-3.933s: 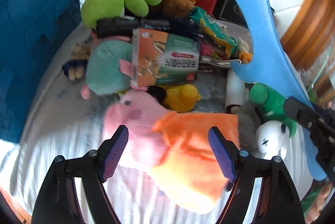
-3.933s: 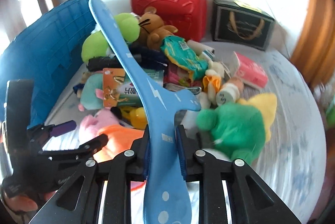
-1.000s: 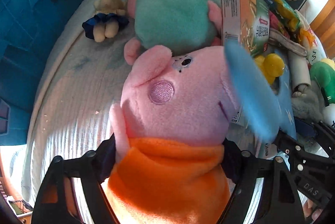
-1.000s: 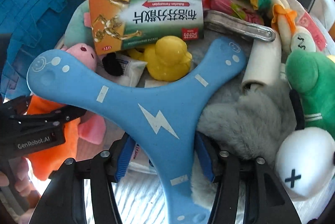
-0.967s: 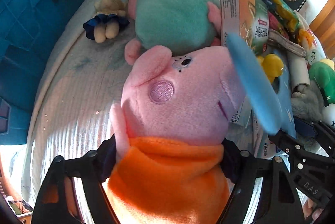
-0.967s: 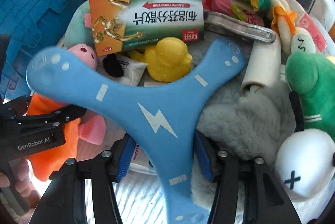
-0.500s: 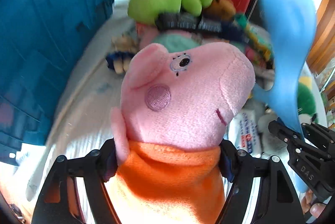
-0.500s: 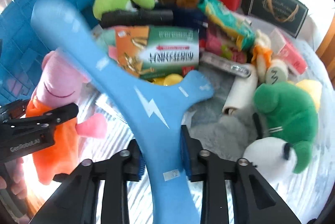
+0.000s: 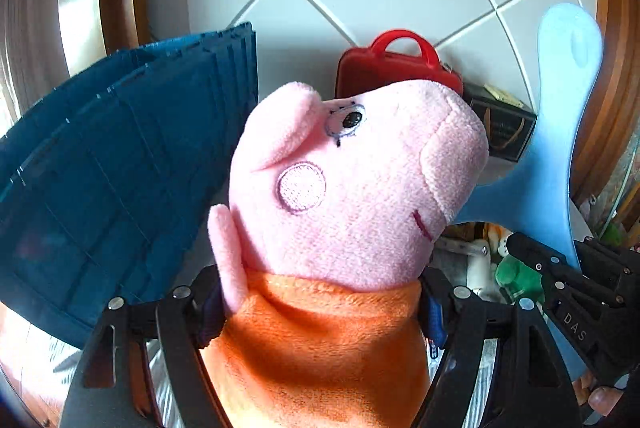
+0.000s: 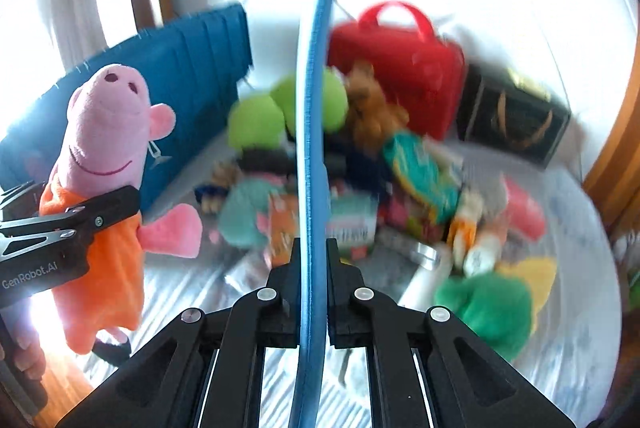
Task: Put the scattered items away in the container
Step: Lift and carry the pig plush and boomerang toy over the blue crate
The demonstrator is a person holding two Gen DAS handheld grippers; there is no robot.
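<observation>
Two items lifted, none binned yet.
Left gripper (image 9: 320, 312) clamping pig plush (image 9: 344, 188), right gripper (image 10: 310, 280) pinching blue boomerang (image 10: 310, 148); blue crate (image 10: 180, 76) beside, pile (image 10: 360, 168) left on bed.

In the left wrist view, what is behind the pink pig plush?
Behind the pink pig plush in the left claw: the blue crate, a red case, a dark box and the blue boomerang. The pile is mostly covered.
</observation>
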